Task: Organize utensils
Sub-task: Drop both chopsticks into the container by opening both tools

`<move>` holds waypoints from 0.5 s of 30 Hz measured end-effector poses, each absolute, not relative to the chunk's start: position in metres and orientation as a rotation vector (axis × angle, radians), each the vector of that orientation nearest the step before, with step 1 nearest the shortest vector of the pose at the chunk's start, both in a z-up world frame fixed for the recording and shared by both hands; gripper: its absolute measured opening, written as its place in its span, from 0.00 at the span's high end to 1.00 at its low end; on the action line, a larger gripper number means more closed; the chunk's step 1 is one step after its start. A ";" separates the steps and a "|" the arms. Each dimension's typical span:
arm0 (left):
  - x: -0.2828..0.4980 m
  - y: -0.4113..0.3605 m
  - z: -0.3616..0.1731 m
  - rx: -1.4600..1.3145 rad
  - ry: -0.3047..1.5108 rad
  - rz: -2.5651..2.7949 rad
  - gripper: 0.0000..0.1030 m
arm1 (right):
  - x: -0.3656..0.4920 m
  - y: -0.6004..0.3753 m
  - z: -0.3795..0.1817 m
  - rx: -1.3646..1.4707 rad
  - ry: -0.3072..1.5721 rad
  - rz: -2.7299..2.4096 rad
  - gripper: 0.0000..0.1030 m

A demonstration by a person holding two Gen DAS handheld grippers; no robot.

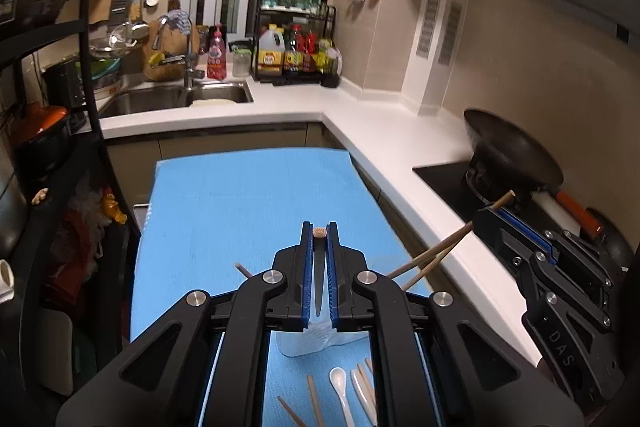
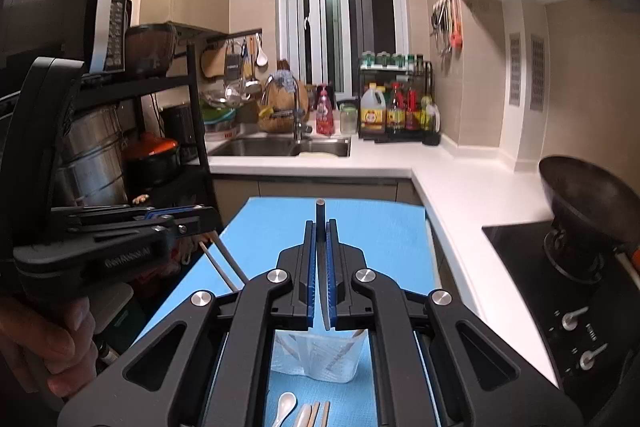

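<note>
- A wooden chopstick is clamped between the closed jaws of the left gripper.
- A dark chopstick is pinched by the right gripper.
- A white spoon and loose chopsticks are laid at the near edge of the blue mat, beside a clear container.

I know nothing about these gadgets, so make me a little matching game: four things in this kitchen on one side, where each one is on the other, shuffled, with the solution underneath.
Things:
1. white spoon
2. dark wok
3. pink bottle
4. clear container

Places:
A. beside the sink
B. lying on the blue mat, nearest the camera
C. on the black cooktop
D. standing on the blue mat, just under the gripper

Pairs: 1-B, 2-C, 3-A, 4-D
</note>
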State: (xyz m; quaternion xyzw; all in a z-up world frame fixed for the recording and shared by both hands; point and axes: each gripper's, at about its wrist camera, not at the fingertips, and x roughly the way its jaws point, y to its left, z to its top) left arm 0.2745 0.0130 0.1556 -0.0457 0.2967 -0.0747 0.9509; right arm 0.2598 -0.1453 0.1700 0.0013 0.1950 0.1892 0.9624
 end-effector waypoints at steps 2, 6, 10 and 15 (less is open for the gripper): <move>0.279 0.009 0.144 -0.081 0.626 -0.160 0.94 | 0.264 -0.145 0.159 0.008 0.419 0.381 0.95; 0.279 0.003 0.136 -0.068 0.664 -0.162 0.89 | 0.261 -0.147 0.154 0.012 0.449 0.373 0.83; 0.255 0.008 0.157 -0.078 0.611 -0.174 0.75 | 0.238 -0.157 0.168 0.007 0.409 0.357 0.61; 0.207 0.014 0.185 -0.072 0.523 -0.154 0.75 | 0.190 -0.172 0.186 0.014 0.340 0.342 0.61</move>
